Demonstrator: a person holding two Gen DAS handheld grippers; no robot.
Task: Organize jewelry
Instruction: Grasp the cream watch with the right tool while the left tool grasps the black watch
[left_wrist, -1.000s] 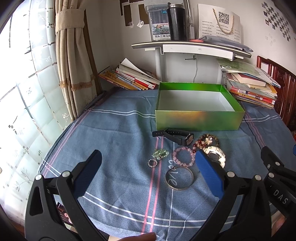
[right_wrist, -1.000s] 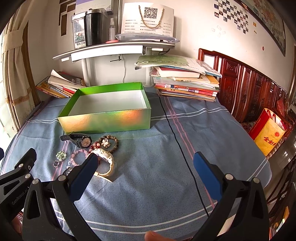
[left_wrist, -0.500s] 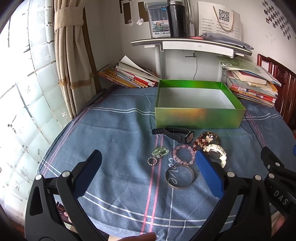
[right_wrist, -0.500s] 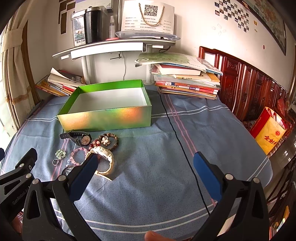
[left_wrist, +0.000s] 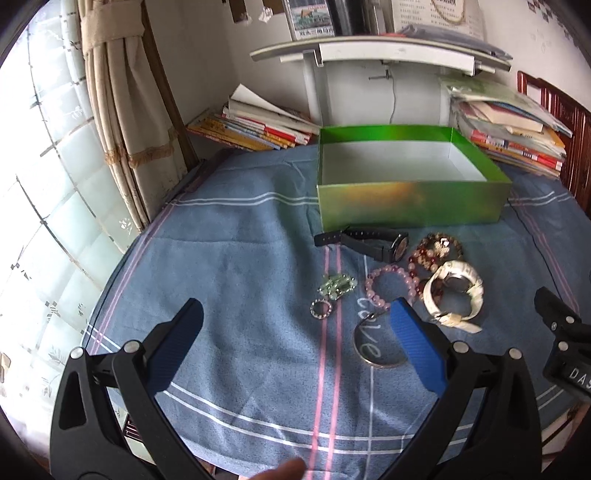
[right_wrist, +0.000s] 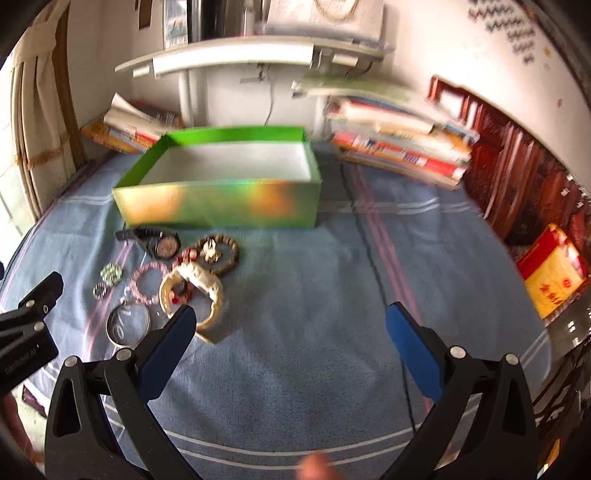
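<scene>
The jewelry lies in a loose cluster on the blue striped cloth (left_wrist: 229, 266) that covers the counter, just in front of the green box (left_wrist: 410, 201), whose white inside holds nothing. Nearest the box is a black watch (left_wrist: 373, 242), and beside it a brown-and-red bead bracelet (left_wrist: 437, 249). Further from the box sit a pink bead bracelet (left_wrist: 388, 284), a white watch (left_wrist: 456, 295) touching the beads, a green beaded piece (left_wrist: 338, 286), a small ring (left_wrist: 321, 308) and a thin metal bangle (left_wrist: 369, 343). The left gripper (left_wrist: 291, 332) hovers over the cloth on the side of the cluster away from the box, fingers spread wide and holding nothing. The right gripper (right_wrist: 286, 328) does the same, one blue finger (right_wrist: 168, 350) overlapping the white watch in view. Stacked books (left_wrist: 513, 136) flank the box.
</scene>
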